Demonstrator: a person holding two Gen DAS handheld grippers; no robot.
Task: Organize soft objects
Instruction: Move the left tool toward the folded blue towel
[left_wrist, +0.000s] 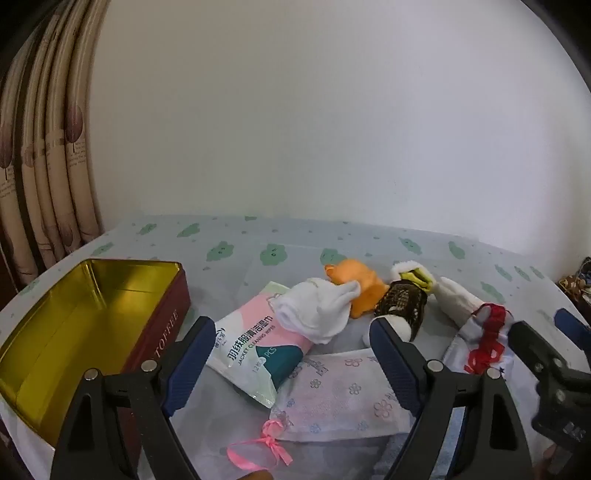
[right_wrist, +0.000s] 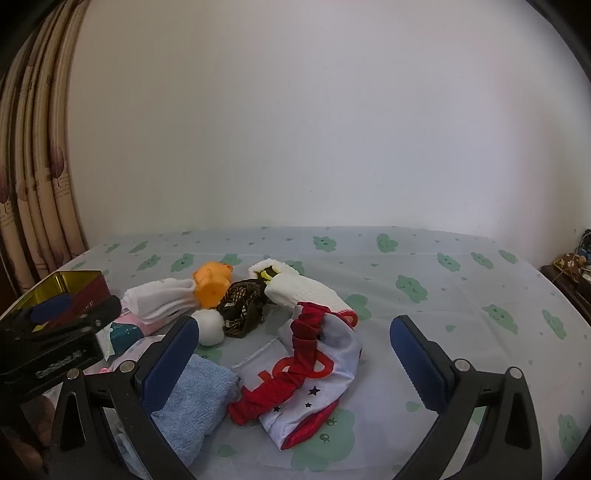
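Both tools are up over the bed (right_wrist: 461, 295) with its pale sheet printed with green clouds. The left tool (left_wrist: 291, 354) has its blue-padded fingers spread wide, nothing between them, hovering above a translucent pouch with a flower print and a pink ribbon (left_wrist: 343, 398). The right tool (right_wrist: 295, 354) is released too, gaping wide over a white and red elastic-trimmed fabric piece with stars (right_wrist: 314, 373), no pad touching it.

Over on the left sits the one container here, a rectangular dark red tin with a gold inside and "TOFFEE" on its side (left_wrist: 88, 325). Its lid is off and only bare gold floor shows inside.

All the soft things lie loose on the sheet, beside the tin. A pink and white pack of cleaning wipes (left_wrist: 255, 350) lies just right of it, with a rolled white sock (left_wrist: 317, 310) resting on its far end. Behind that, an orange plush toy (left_wrist: 358, 291), then a dark brown patterned scrunchie (left_wrist: 402, 302) and a white knitted piece (left_wrist: 454, 299). A white pompom (right_wrist: 210, 326) sits by the scrunchie, and a folded light blue towel (right_wrist: 192, 398) lies under the right tool's left finger.
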